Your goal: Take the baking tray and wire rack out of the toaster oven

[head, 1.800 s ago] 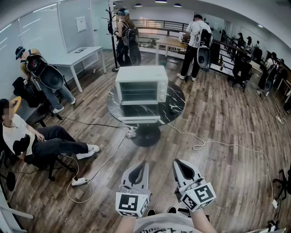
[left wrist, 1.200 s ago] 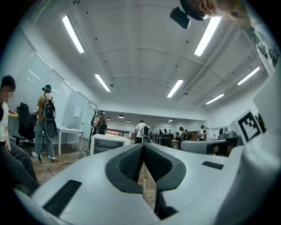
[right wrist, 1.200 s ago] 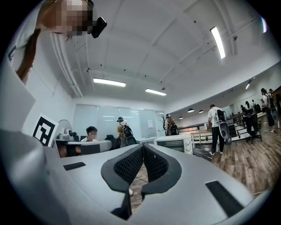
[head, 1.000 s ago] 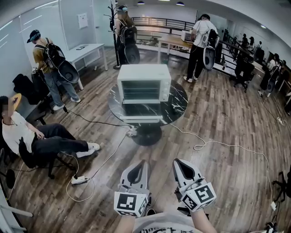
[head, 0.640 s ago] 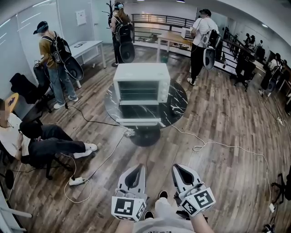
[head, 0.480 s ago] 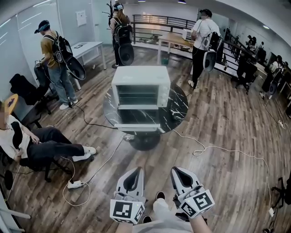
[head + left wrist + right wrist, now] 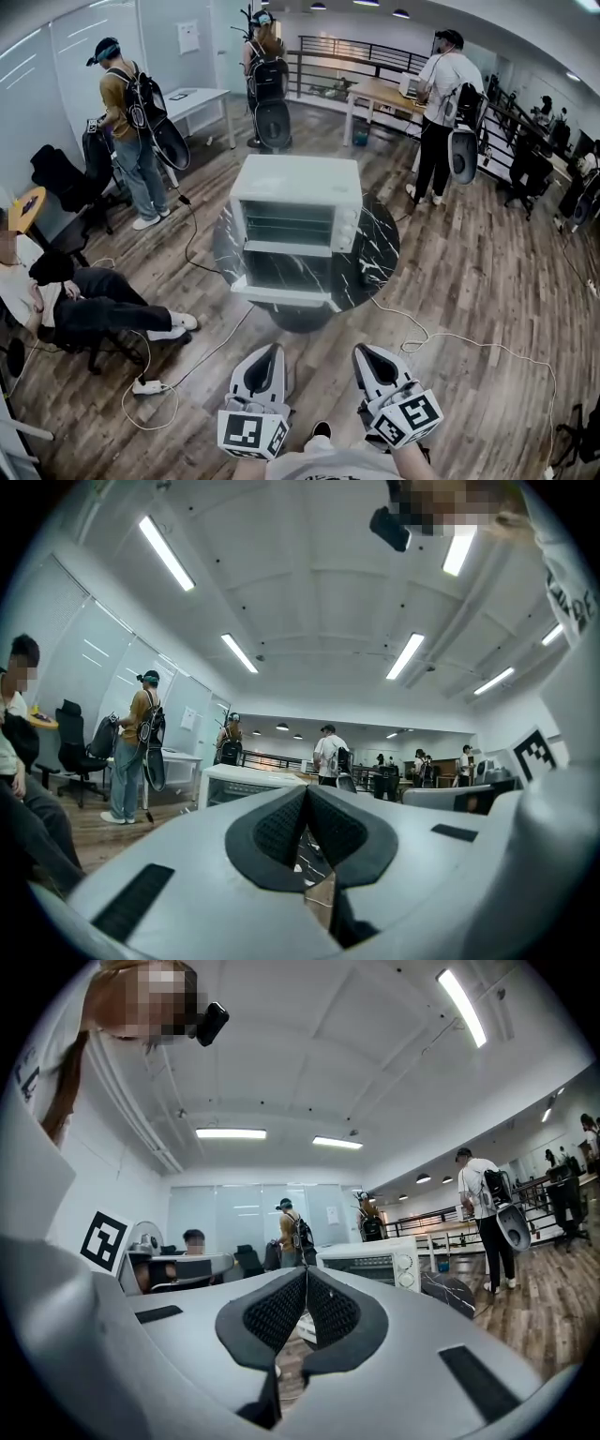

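Left hand: I hold the left gripper (image 7: 269, 359) low at 7 o'clock in the head view, level, with its nose tipped toward 1 o'clock.
Right hand: the right gripper (image 7: 368, 359) sits just beside it at 5 o'clock, level, nose toward 11 o'clock.
Jaws: both pairs are clenched pad to pad, with nothing between them.
Toaster oven (image 7: 296, 180): at 12 o'clock, well apart from both grippers, standing on the round table (image 7: 382, 246).
Long axis: it runs 9 to 3 across my view.
Facing: the open front looks toward 6 o'clock, straight at me. The door (image 7: 285, 273) lies dropped flat on that side, and the knobs (image 7: 346, 228) are at the 3 o'clock end.
Wire rack (image 7: 290, 231): thin bars cross the cavity. I cannot make out the baking tray from here.
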The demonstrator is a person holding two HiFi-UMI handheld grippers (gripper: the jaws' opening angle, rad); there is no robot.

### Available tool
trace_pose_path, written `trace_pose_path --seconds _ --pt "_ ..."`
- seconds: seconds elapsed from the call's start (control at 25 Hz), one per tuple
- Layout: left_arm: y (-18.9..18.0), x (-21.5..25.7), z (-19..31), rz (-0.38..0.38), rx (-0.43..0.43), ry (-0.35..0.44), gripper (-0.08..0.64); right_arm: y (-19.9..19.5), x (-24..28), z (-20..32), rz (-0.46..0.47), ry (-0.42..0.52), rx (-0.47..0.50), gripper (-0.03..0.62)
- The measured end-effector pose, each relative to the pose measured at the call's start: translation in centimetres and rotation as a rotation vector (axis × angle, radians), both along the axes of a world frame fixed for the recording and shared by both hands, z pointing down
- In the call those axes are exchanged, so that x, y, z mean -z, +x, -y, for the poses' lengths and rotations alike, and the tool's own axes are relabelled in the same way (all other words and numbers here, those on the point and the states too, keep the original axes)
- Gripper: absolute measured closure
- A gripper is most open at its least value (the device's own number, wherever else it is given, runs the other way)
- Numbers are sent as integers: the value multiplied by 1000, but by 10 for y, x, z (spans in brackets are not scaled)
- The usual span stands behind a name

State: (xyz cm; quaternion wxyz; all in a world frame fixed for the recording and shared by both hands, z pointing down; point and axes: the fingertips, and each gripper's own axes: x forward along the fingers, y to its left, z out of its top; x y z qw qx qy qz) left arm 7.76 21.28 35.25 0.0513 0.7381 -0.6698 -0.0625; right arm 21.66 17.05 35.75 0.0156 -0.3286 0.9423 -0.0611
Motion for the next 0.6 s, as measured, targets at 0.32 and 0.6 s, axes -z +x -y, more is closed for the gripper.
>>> trace_pose_path --seconds 0.32,0.6 --pt "-2 -6 45 -4 23 -15 558 5 -10 48 -10 -36 -4 589" --pt "-10 -2 75 -38 1 2 558 -12 -13 76 0 -60 -21 589"
